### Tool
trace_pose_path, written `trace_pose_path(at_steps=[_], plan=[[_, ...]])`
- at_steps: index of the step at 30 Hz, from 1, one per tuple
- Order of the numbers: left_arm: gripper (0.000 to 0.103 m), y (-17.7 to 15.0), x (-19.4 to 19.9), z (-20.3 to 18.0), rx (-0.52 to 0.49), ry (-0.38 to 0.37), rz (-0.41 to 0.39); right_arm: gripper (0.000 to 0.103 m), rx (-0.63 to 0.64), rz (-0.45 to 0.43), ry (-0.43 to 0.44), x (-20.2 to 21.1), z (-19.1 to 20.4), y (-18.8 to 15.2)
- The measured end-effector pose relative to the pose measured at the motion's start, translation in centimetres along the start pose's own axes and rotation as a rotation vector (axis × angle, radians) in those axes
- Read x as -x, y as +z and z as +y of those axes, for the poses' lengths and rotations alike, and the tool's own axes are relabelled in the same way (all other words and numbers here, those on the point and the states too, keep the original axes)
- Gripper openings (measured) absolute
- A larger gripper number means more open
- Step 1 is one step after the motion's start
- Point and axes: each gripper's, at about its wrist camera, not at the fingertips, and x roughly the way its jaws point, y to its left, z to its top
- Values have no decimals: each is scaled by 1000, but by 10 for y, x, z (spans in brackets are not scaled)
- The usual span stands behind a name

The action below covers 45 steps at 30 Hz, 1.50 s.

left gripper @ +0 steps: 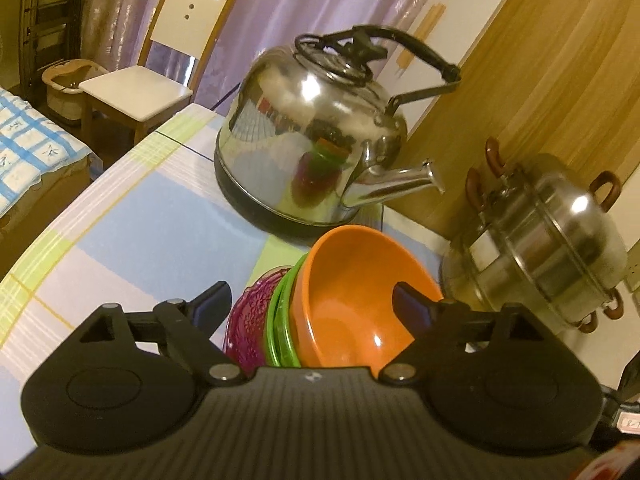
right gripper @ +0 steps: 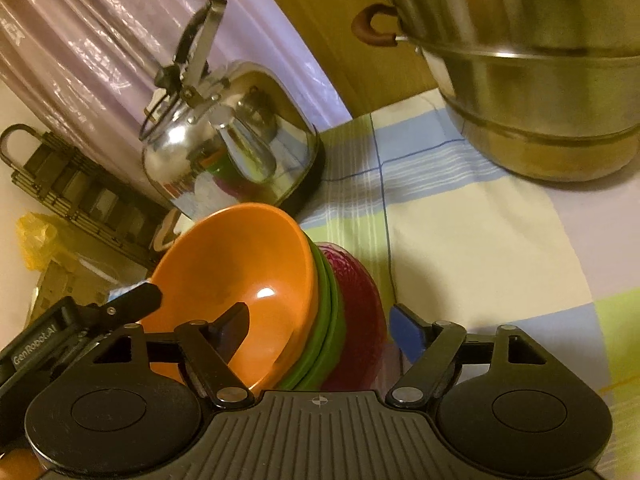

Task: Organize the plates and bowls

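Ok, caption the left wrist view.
Open left gripper over stacked orange bowl, green and purple dishes, beside a steel kettle.

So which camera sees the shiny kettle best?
The left wrist view. There the kettle shows whole: lid, black handle, spout and dark base, nothing in front. In the right wrist view the kettle is smaller and tilted, and the orange bowl hides part of its base.
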Motion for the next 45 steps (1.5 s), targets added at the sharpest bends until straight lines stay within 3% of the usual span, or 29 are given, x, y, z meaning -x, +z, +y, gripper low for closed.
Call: trace_pose_path(at_steps=[8, 13, 21, 25, 30, 33, 45], plan=[[96, -21, 52, -3, -41, 33, -89, 77, 17, -47, 7, 44, -3, -22], [101, -51, 80, -5, -98, 83, -97, 78, 0, -63, -20, 75, -11, -47], [101, -99, 136, 2, -152, 130, -99, 78, 155, -131, -104, 119, 3, -94], [101, -125, 161, 5, -166, 132, -78, 78, 240, -171, -111, 145, 12, -126], [101, -163, 192, 5, -224, 161, -37, 78, 213, -183, -104, 175, 13, -167], [101, -180, 210, 7, -233, 138, 2, 78, 195, -181, -116, 191, 14, -191], [101, -212, 275, -5, -259, 125, 40, 78, 228, -137, -193, 250, 28, -260]])
